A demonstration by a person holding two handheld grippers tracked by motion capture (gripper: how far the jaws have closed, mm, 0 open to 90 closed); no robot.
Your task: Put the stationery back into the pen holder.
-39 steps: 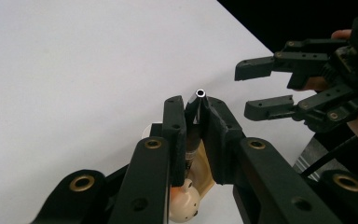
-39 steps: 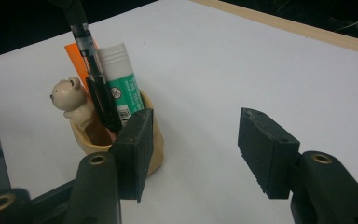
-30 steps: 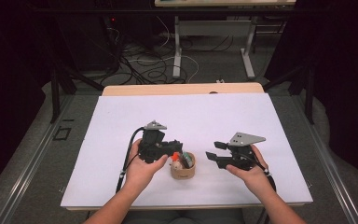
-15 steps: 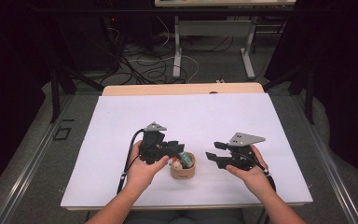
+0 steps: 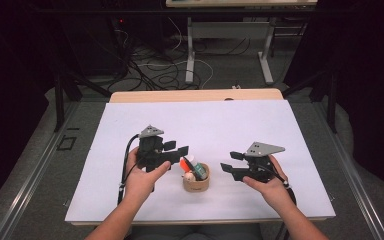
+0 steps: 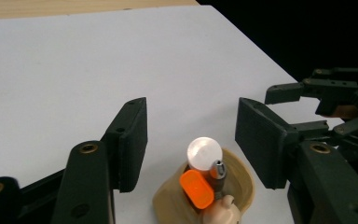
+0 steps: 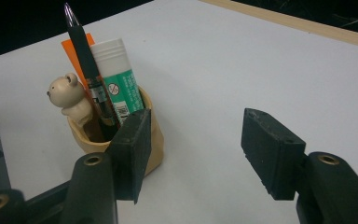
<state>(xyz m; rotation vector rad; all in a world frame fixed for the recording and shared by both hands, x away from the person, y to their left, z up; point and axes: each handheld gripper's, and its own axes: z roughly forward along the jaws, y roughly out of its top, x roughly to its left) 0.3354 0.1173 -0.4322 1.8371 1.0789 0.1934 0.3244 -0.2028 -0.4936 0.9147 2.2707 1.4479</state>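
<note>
1. Tan round holder cup point(image 5: 196, 182) with a small bear figure on its rim sits on the white table sheet point(image 5: 220, 125), near the front edge and between my two grippers.
2. Inside it I see a white-capped glue stick with a green label point(image 7: 119, 79), a black pen with a silver tip point(image 7: 85, 60), and a flat orange piece point(image 7: 77, 58), all standing upright and leaning a little.
3. The cream bear figure point(image 7: 70, 98) perches on the cup's rim, on the side away from the glue stick in the right gripper view.
4. My left gripper point(image 5: 177, 152) hovers just beside the cup; its jaws have just been opening and now stand spread, with the cup's contents below and between them but nothing pressed by the pads.
5. In the left gripper view, the glue stick's white cap point(image 6: 204, 153) and the orange piece point(image 6: 196, 188) show from above, clear of both pads.
6. My right gripper point(image 5: 230, 167) sits level on the other side of the cup, its jaws spread and holding nothing; one pad is close by the cup's wall, but I cannot tell whether it touches.
7. Wooden table edge point(image 5: 195, 95) shows beyond the sheet.
</note>
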